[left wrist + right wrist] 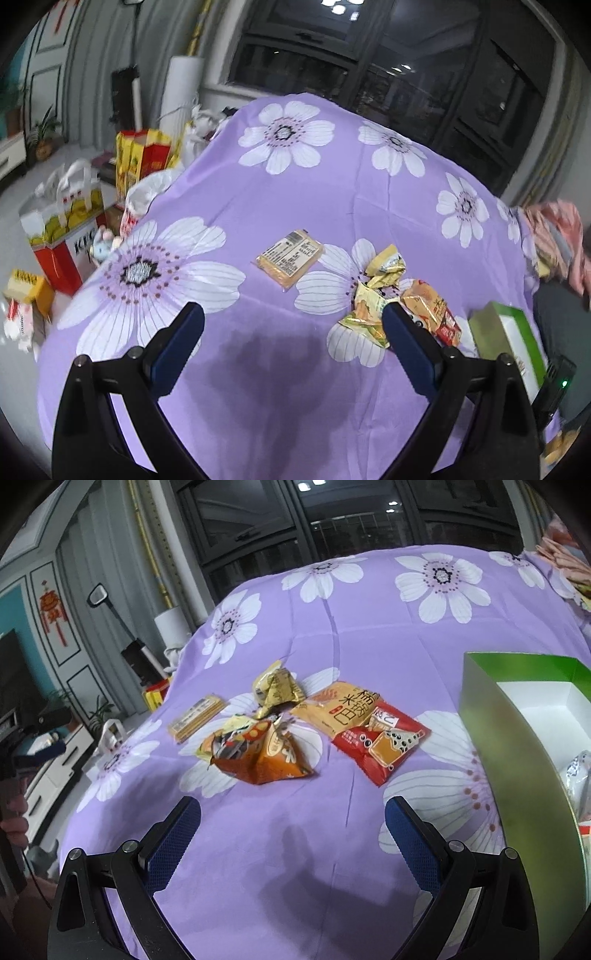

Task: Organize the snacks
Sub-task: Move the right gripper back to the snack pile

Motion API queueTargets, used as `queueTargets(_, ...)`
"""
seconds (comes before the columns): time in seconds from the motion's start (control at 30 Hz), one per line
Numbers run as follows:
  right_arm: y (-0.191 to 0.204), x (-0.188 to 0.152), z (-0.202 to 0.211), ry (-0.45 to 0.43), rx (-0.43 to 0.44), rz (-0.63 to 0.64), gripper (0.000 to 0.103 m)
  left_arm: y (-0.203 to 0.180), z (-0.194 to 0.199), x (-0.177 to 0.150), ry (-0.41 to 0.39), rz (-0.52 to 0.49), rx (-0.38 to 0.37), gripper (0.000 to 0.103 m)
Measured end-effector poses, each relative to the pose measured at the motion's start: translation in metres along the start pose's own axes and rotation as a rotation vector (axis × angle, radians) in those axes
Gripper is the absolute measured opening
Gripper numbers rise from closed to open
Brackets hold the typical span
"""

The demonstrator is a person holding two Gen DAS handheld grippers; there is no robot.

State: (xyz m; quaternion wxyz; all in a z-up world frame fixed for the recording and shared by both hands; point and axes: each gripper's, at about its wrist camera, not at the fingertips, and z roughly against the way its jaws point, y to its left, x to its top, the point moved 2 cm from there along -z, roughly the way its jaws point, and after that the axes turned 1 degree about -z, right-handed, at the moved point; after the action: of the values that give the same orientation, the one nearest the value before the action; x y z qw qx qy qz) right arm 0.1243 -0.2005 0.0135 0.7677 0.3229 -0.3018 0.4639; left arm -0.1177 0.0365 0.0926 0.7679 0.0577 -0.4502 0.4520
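Several snack packets lie on a table with a purple flowered cloth (369, 642). In the right wrist view an orange pyramid packet (262, 757) lies nearest, a red and yellow packet (365, 725) to its right, a gold pyramid packet (277, 688) behind, and a flat yellow wafer pack (195, 718) to the left. A green box (517, 734) with a white inside stands at the right and holds a few packets. My right gripper (291, 834) is open and empty, short of the packets. My left gripper (291, 325) is open and empty, with the wafer pack (290, 256) ahead and the packets (384, 291) by its right finger.
The green box (506, 336) also shows at the right in the left wrist view. Gift bags and boxes (62, 236) stand on the floor left of the table. A pink cloth (557, 236) lies at the table's far right. A dark window is behind.
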Motion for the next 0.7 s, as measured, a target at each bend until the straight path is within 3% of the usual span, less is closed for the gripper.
queueTargets(0.2, 0.01, 0.011, 0.0, 0.006, -0.024, -0.019, 0.1, 0.006, 0.0, 0.002, 0.016, 0.048, -0.013, 0.096)
queueTargets(0.37, 0.014, 0.019, 0.0, 0.035, -0.039, -0.076, 0.1, -0.004, 0.003, -0.001, 0.01, -0.019, -0.004, 0.096)
queueTargets(0.47, 0.018, 0.023, -0.002, 0.057, -0.102, -0.064, 0.1, -0.004, 0.003, -0.002, 0.018, -0.025, 0.011, 0.096)
queueTargets(0.7, 0.027, 0.052, 0.006, 0.071, -0.14, -0.076, 0.1, -0.003, -0.004, -0.007, 0.082, -0.046, 0.05, 0.096)
